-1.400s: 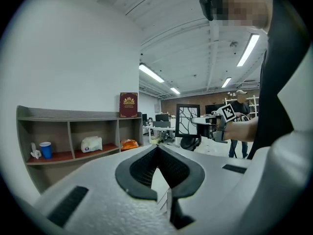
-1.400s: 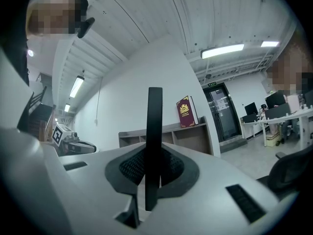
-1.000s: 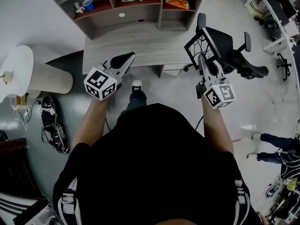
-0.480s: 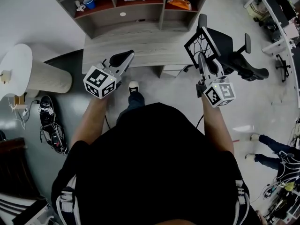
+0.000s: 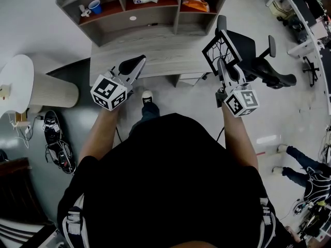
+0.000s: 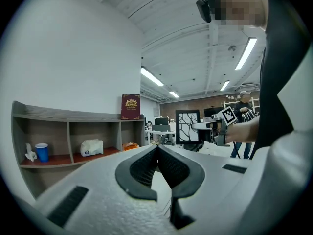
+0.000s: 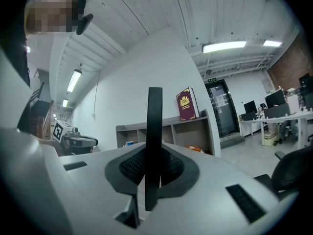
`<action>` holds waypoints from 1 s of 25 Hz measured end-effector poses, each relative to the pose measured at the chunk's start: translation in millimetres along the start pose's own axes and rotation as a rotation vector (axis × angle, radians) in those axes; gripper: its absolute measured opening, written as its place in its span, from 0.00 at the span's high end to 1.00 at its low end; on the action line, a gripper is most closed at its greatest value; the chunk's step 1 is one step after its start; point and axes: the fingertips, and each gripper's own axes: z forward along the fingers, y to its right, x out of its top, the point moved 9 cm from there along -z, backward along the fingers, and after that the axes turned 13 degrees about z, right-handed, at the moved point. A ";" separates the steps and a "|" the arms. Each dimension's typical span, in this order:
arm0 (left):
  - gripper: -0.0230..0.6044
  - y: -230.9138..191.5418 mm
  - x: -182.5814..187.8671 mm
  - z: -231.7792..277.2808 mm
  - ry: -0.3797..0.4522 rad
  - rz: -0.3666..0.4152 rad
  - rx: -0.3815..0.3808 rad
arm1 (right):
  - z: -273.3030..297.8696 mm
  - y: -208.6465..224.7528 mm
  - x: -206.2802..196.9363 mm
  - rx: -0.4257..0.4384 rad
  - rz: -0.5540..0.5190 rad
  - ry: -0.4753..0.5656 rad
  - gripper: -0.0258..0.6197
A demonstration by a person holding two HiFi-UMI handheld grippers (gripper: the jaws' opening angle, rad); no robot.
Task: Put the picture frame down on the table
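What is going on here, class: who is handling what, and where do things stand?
A person stands before a grey wooden table with a gripper in each hand. The right gripper has its jaws shut on a black-rimmed picture frame with a branch drawing, held upright in the air and not yet set down. The left gripper is empty, jaws together, pointing level towards the table.
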 end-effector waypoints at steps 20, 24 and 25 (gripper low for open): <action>0.94 -79.9 -33.5 29.0 -0.017 -0.031 -0.043 | 82.9 13.6 -12.2 -0.061 0.027 -0.031 0.91; 0.94 -97.1 -39.4 40.8 -0.022 -0.032 -0.061 | 97.5 21.4 -15.2 -0.080 0.032 -0.037 0.91; 0.94 -100.4 -40.6 43.0 -0.023 -0.032 -0.066 | 100.7 23.0 -15.9 -0.084 0.034 -0.037 0.91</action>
